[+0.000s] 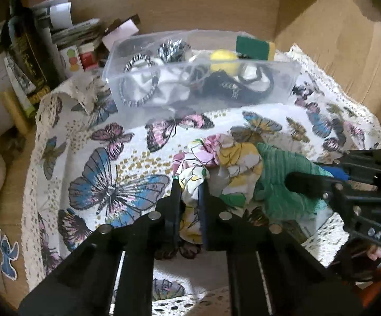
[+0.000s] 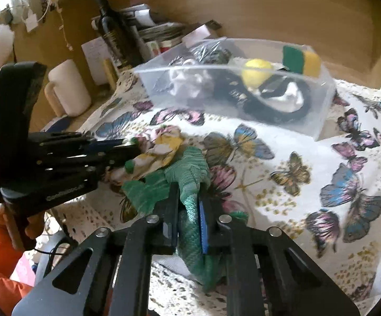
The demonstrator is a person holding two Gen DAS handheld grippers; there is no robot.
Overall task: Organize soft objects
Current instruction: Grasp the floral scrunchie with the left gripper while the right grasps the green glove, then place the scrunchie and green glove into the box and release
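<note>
From my left wrist camera, the tablecloth (image 1: 103,173) covers the table, and on it, toward the back, stands the plastic box (image 1: 201,79) with a ball (image 1: 223,59), a sponge (image 1: 255,47) on its far rim and tangled items inside. Nearer me, two cloths lie touching: the floral cloth (image 1: 232,163) left of the knit cloth (image 1: 280,168). Left of the box, off the tablecloth, I see a bottle (image 1: 28,50) before stacked papers (image 1: 77,30).

Green cloth's (image 2: 190,173) end behind tool
</note>
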